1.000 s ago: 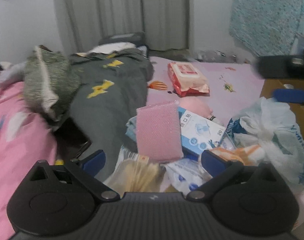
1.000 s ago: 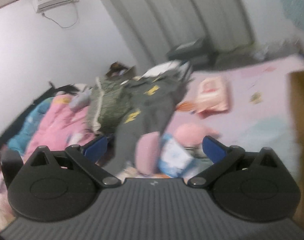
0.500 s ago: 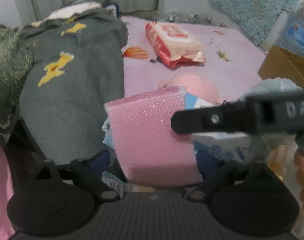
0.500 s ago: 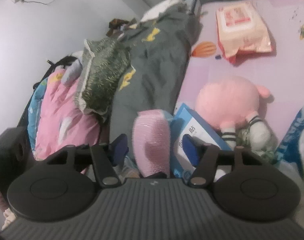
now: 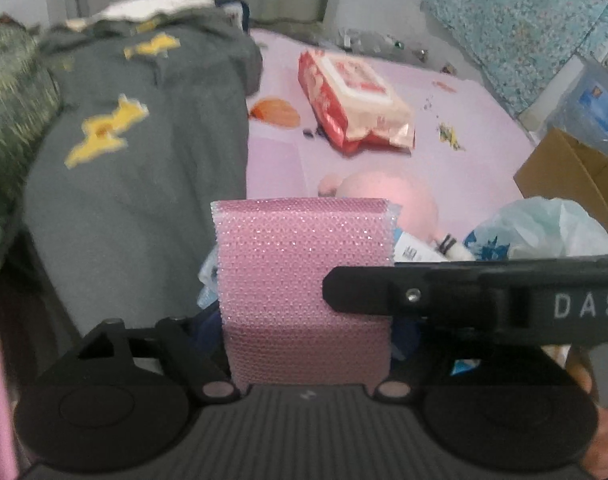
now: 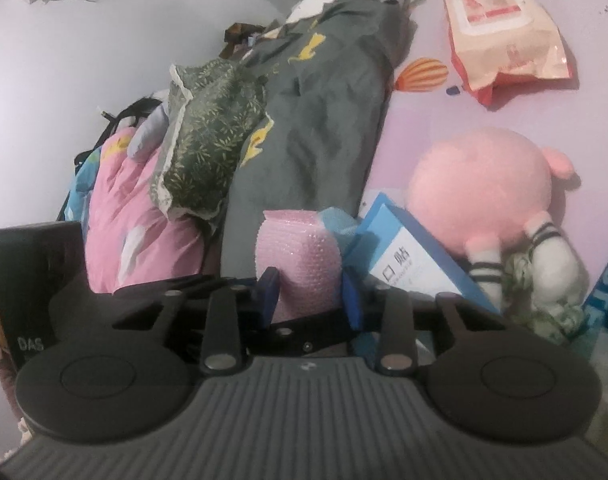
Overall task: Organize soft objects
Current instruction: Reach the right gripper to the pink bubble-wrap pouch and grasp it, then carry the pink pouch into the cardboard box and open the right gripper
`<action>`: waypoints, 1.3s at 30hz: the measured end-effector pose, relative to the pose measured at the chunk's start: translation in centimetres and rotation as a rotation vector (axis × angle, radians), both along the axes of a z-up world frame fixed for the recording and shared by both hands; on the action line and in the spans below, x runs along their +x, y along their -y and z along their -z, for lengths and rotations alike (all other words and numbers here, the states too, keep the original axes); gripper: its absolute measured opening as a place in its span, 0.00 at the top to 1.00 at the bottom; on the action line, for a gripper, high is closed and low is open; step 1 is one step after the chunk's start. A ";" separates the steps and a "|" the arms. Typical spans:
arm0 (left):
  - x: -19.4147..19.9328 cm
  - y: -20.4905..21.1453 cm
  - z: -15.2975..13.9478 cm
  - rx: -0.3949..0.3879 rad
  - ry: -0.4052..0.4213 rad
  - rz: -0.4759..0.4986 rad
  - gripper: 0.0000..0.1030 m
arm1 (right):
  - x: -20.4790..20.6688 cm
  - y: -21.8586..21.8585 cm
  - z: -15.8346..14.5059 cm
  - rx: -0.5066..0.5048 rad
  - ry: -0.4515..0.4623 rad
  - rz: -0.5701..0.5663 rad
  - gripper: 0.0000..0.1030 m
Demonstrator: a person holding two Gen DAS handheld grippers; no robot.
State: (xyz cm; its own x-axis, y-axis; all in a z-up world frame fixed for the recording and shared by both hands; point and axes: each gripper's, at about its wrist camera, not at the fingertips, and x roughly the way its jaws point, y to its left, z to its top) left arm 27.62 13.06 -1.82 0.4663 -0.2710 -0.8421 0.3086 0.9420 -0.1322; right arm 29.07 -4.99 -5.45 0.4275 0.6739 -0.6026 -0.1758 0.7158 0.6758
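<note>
Step in hand: grasping the pink bubble-wrap pad (image 6: 298,258), which stands upright at the centre of the pile on the bed. My right gripper (image 6: 310,296) is closing across the pad's thickness; its blue pads (image 6: 269,292) already flank and dent it. My left gripper (image 5: 304,344) is also closing, the pad between its jaws across the wide face, but I cannot tell whether contact is made. The blue box (image 6: 404,256) leans at three o'clock of the pad, the pink plush toy (image 6: 480,188) at two o'clock, the grey garment (image 6: 316,120) at twelve. Next, in my judgement: settle both grips, then lift straight up without dragging the box.
</note>
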 end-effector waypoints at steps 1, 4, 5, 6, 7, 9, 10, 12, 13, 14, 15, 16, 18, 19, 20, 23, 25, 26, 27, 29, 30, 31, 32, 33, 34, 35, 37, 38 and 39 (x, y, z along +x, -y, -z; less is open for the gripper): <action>-0.2 0.1 -0.7 0.009 0.015 -0.003 0.20 | 0.0 0.0 -0.4 0.007 0.009 -0.001 0.68; -1.4 0.7 -3.5 0.038 0.069 -0.013 0.20 | -0.6 0.0 -2.2 0.027 0.057 -0.011 0.68; -2.0 1.0 -4.5 0.047 0.089 -0.012 0.20 | -0.9 0.1 -3.0 0.038 0.074 -0.013 0.68; -2.6 1.6 -5.7 0.060 0.116 -0.010 0.20 | -1.2 0.4 -3.7 0.048 0.089 -0.012 0.68; -3.0 2.3 -6.7 0.073 0.140 -0.006 0.20 | -1.6 0.7 -4.6 0.059 0.106 -0.009 0.68; -4.1 4.4 -8.7 0.091 0.185 0.011 0.20 | -2.8 1.8 -6.5 0.078 0.150 0.005 0.68; -4.5 5.7 -9.8 0.088 0.203 0.024 0.20 | -3.4 2.4 -7.4 0.085 0.168 0.017 0.68; -5.1 8.8 -11.4 0.071 0.222 0.063 0.20 | -4.9 4.5 -9.5 0.086 0.213 0.054 0.68; -5.2 10.7 -12.1 0.063 0.229 0.089 0.20 | -5.8 6.0 -10.6 0.080 0.239 0.079 0.68; -5.3 12.8 -12.8 0.057 0.233 0.120 0.20 | -6.5 7.7 -11.5 0.077 0.257 0.103 0.68; -5.4 15.2 -13.4 0.051 0.237 0.155 0.20 | -7.3 9.8 -12.4 0.071 0.274 0.132 0.68; -5.5 17.5 -13.8 0.045 0.239 0.187 0.20 | -7.9 11.7 -13.1 0.068 0.279 0.157 0.67; -5.5 22.7 -14.2 0.026 0.235 0.254 0.20 | -9.2 16.4 -14.3 0.066 0.272 0.217 0.66; -5.4 25.4 -14.2 0.016 0.224 0.291 0.19 | -9.8 19.2 -14.9 0.063 0.260 0.256 0.66; -5.3 27.7 -13.9 0.002 0.204 0.328 0.18 | -10.3 21.5 -15.2 0.058 0.246 0.288 0.65; -4.1 34.9 -12.3 -0.041 0.106 0.421 0.17 | -11.2 28.6 -15.6 0.026 0.202 0.384 0.64; -3.2 39.0 -10.6 -0.017 0.071 0.450 0.17 | -11.2 32.5 -14.8 0.010 0.152 0.432 0.63; -2.6 40.7 -9.6 -0.001 0.050 0.456 0.17 | -10.9 34.3 -14.3 0.004 0.121 0.455 0.62; -2.0 42.3 -8.7 0.010 0.026 0.460 0.17 | -10.5 36.0 -13.4 -0.005 0.089 0.468 0.62; -0.4 44.4 -6.7 0.036 -0.019 0.449 0.17 | -9.2 38.8 -11.5 0.001 0.014 0.490 0.61; -0.1 44.6 -6.2 0.043 -0.034 0.443 0.17 | -8.4 39.9 -10.5 0.006 -0.018 0.486 0.61; 0.8 45.2 -5.4 0.056 -0.053 0.430 0.17 | -7.4 41.0 -9.3 0.015 -0.050 0.484 0.61; 1.3 45.6 -4.8 0.066 -0.063 0.416 0.17 | -6.6 41.9 -8.0 0.024 -0.078 0.481 0.61; 1.9 45.8 -4.2 0.074 -0.070 0.405 0.17 | -5.9 42.5 -7.0 0.033 -0.100 0.470 0.60; 2.4 45.9 -3.6 0.085 -0.075 0.395 0.16 | -5.0 43.1 -5.9 0.041 -0.121 0.468 0.58; 2.8 46.1 -3.3 0.095 -0.080 0.388 0.16 | -4.1 43.7 -4.7 0.046 -0.143 0.467 0.57; 3.5 46.4 -2.8 0.104 -0.091 0.387 0.16 | -2.4 44.4 -2.8 0.047 -0.172 0.461 0.53; 3.7 46.4 -2.8 0.103 -0.092 0.388 0.16 | -1.6 44.7 -1.9 0.040 -0.187 0.468 0.51; 3.8 46.4 -2.6 0.103 -0.091 0.389 0.16 | -0.9 44.8 -1.1 0.032 -0.204 0.471 0.49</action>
State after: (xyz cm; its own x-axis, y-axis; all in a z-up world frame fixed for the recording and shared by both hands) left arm 31.43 -33.31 0.77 0.2682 -0.3246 -0.9070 0.6359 0.7669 -0.0864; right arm 28.20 -49.77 -4.40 0.5647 0.4560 -0.6879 0.2985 0.6642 0.6854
